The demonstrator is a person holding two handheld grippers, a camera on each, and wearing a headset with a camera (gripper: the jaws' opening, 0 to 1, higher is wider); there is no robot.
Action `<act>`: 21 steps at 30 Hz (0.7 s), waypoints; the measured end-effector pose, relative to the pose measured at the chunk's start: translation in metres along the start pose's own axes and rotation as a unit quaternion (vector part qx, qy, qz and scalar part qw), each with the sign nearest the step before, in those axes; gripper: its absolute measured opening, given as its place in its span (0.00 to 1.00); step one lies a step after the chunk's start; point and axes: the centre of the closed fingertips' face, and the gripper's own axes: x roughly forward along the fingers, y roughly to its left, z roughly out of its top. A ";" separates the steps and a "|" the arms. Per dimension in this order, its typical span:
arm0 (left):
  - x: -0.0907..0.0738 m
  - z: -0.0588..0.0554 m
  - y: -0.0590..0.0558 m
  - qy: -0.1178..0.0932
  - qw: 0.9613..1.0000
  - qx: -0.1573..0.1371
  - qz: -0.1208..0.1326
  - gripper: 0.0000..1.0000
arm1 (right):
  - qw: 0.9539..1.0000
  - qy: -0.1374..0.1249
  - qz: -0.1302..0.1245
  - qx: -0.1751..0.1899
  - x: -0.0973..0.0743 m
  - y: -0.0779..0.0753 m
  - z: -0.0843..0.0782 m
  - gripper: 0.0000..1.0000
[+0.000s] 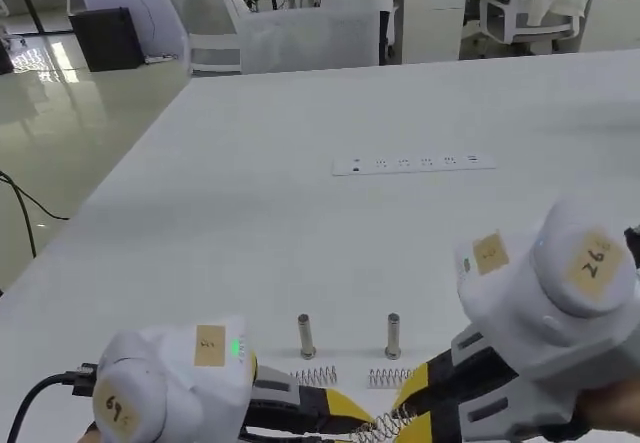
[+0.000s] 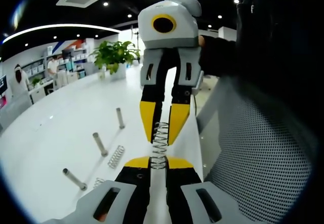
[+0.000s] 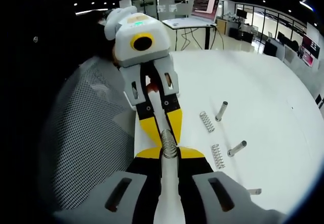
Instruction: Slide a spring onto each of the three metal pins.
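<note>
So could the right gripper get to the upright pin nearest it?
Probably yes: the pin stands close by, with just a loose spring on the table between. But the right gripper shares its held spring with the left gripper, which might hamper it.

Pins (image 2: 99, 144): three, plain metal, bare, in a row on white table (image 1: 300, 223); two clearly upright. Springs (image 1: 315, 375): two, coiled wire, lying flat just beside the pins. Third spring (image 2: 160, 145): raised off the table, clamped endwise between left gripper (image 2: 158, 162) and right gripper (image 3: 169, 154).
</note>
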 end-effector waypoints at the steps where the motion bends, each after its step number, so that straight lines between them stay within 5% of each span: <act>1: 0.000 0.000 0.000 0.000 1.000 0.001 -0.001 0.03 | 1.000 -0.007 0.001 -0.003 0.000 0.001 0.004 0.08; 21: 0.003 -0.001 -0.009 0.010 1.000 0.012 -0.013 0.02 | 1.000 0.015 0.013 -0.015 0.013 0.007 0.001 0.09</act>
